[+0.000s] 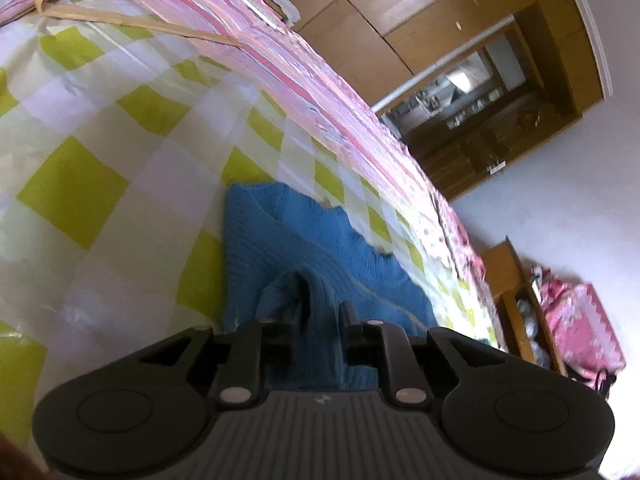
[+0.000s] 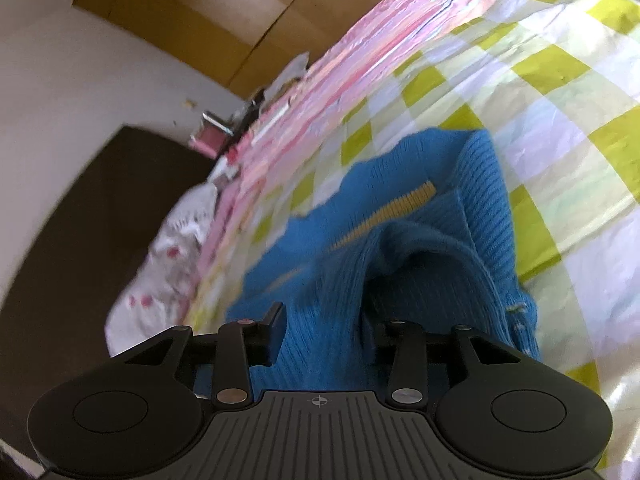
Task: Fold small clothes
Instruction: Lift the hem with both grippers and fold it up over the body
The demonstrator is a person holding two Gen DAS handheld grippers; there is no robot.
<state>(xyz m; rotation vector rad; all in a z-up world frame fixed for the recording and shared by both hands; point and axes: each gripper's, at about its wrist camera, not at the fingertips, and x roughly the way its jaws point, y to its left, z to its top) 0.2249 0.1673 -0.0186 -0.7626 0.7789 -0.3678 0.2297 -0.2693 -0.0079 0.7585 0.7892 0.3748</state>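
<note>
A blue knit sweater (image 1: 280,240) with a yellow stripe (image 2: 400,204) lies partly folded on a green-and-white checked bed cover (image 1: 120,140). My left gripper (image 1: 322,304) sits low over the near edge of the sweater. Its jaws are slightly apart, a raised fold of blue knit stands between them, and the left fingertip is hidden under the cloth. In the right wrist view my right gripper (image 2: 324,312) is wider apart over the sweater (image 2: 484,200). A ridge of knit runs loosely through the gap, clear of the left finger (image 2: 276,316).
A pink striped quilt (image 1: 320,92) lines the far side of the bed, with a wooden hanger (image 1: 120,18) near it. Beyond stand a wooden wardrobe (image 1: 380,8) and a small wooden shelf (image 1: 512,280). A white flowered pillow (image 2: 160,248) lies by a dark headboard (image 2: 80,220).
</note>
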